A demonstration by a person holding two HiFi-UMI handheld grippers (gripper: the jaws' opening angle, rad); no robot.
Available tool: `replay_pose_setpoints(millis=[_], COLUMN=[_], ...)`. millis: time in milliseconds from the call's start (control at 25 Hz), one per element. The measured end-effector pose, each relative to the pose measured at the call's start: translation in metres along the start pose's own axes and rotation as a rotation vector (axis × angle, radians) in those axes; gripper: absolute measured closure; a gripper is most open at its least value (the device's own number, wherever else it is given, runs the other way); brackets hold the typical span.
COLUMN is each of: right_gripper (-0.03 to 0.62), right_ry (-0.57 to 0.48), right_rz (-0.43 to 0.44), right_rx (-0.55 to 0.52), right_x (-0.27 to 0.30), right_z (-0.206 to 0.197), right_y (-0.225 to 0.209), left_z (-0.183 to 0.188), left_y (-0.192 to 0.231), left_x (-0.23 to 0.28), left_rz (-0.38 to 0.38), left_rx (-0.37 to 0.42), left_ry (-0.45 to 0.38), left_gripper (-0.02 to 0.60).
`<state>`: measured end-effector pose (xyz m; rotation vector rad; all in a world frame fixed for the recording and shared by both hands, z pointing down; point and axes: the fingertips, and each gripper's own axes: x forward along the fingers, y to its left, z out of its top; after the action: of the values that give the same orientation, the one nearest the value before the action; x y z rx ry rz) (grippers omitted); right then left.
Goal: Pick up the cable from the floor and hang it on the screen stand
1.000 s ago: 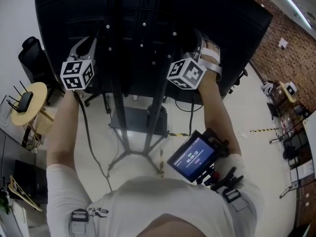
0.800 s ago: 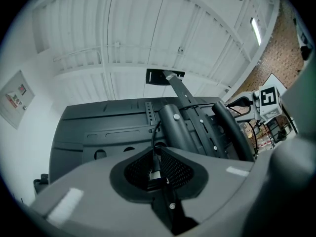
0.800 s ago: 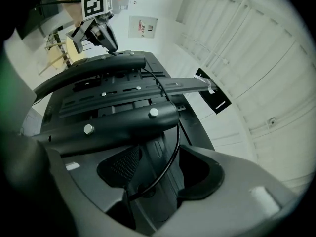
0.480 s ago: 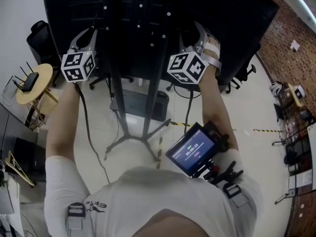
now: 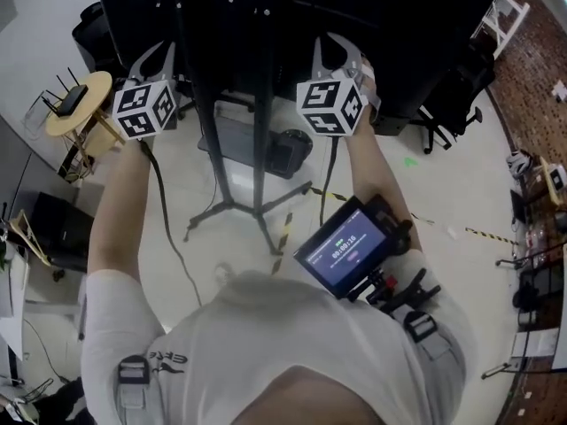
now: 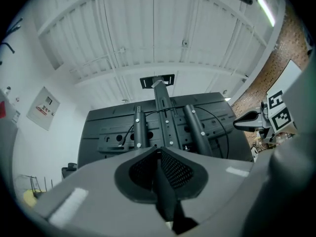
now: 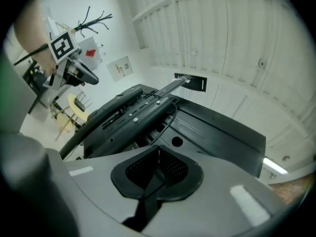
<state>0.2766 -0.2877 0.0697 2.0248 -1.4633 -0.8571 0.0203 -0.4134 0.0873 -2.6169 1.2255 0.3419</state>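
Observation:
The black screen [image 5: 399, 25] shows its back on its stand [image 5: 257, 149]. A thin black cable [image 6: 224, 127] loops over the brackets on that back and also shows as the cable [image 7: 170, 120] beside the mount arm. My left gripper [image 5: 159, 51] is held up before the screen's left part, and the left gripper [image 6: 158, 149] is shut, its pads meeting. My right gripper [image 5: 341, 47] is level with it on the right. The right gripper [image 7: 158, 149] has just been closing and is shut, with no thing visible between the pads.
A round wooden table [image 5: 75, 104] with a router stands at the left. A black box [image 5: 288, 153] sits on the stand's base and an office chair [image 5: 443, 104] is to the right. Striped tape [image 5: 283, 233] marks the floor. A small monitor [image 5: 345, 251] hangs at the person's chest.
Both grippers have drawn back and down from the screen's back, and the stand's base has slid up the head view. The right gripper's cube has rolled.

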Motion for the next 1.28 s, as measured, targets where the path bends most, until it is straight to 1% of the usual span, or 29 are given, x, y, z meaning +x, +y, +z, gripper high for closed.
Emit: replay_pose_setpoints(millis=[160,240,480,680,760,920,1160,1280], right_gripper=[0.58,0.58,0.58,0.582,0.582,0.582,0.582,0.582], right_ry=[-0.014,-0.016,-0.005,-0.002,0.007,0.021,0.064,0.076], right_rz=[0.091,0.135,0.258,0.342,0.36,0.381,0.389,0.391], right_rx=[0.152,0.212,0.337,0.399,0.425,0.502,0.576,0.618], right_x=[-0.05,-0.065,-0.07,-0.084,-0.09,-0.099,-0.111,-0.146], right_z=[-0.026,-0.036,-0.042,-0.046,-0.049,-0.049,-0.062,-0.058], right_y=[-0.003,0.003,0.05,0.087,0.098,0.105,0.111,0.133], left_z=[0.01,0.009,-0.011,-0.033,-0.041,-0.05,-0.067,-0.08], left_y=[-0.05,-0.065,-0.06,-0.066,-0.067,-0.072,-0.087,-0.089], left_x=[-0.056,-0.078,-0.118,-0.152,-0.162,-0.171,-0.173,-0.206], left_rz=[0.043,0.064,0.123,0.154,0.162,0.158,0.114,0.079], left_rx=[0.012,0.017,0.002,-0.02,-0.036,-0.064,-0.124,-0.155], left_ry=[0.019,0.031,0.087,0.132,0.147,0.168,0.204,0.222], left_gripper=[0.56,0.563,0.568,0.571,0.572,0.577,0.578,0.578])
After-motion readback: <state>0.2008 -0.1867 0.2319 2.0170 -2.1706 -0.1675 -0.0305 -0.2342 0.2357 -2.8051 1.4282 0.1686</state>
